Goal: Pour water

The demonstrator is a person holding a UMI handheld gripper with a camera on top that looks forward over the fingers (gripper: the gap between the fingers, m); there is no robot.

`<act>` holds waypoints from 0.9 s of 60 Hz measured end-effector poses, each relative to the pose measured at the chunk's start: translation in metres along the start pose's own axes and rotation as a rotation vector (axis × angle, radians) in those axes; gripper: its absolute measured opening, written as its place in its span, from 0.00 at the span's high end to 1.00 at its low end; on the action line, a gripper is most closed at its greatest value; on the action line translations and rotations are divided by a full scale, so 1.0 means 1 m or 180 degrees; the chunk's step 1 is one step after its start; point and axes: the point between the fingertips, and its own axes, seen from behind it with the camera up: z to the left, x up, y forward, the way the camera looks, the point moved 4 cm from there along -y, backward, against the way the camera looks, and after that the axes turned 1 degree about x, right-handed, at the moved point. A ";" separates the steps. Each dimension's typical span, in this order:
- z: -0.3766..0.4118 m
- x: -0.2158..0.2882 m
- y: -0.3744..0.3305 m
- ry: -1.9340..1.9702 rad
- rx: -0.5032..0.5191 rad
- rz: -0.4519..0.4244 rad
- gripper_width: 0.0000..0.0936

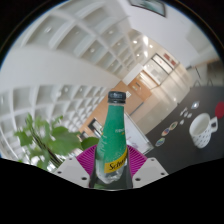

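Ceiling grid (70, 60) is tilting overhead; dark table (185, 135) is lying at three o'clock. Gripper (112, 170) is clamping one green bottle (114, 140). One white cup (203, 128) is sitting at three o'clock, one plant (45, 140) at nine.

Single wide-angle view from on the gripper (111, 168), looking forward along its two fingers (86, 160). Tilted sharply, ceiling grid (60, 60) filling the upper half. Very close on a green bottle (114, 135) between the pads; plant (45, 140), dark table (175, 140) and white cup (203, 128) farther off.
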 end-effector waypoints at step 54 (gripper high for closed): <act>-0.112 0.059 0.008 0.3556 0.0671 -0.0360 0.54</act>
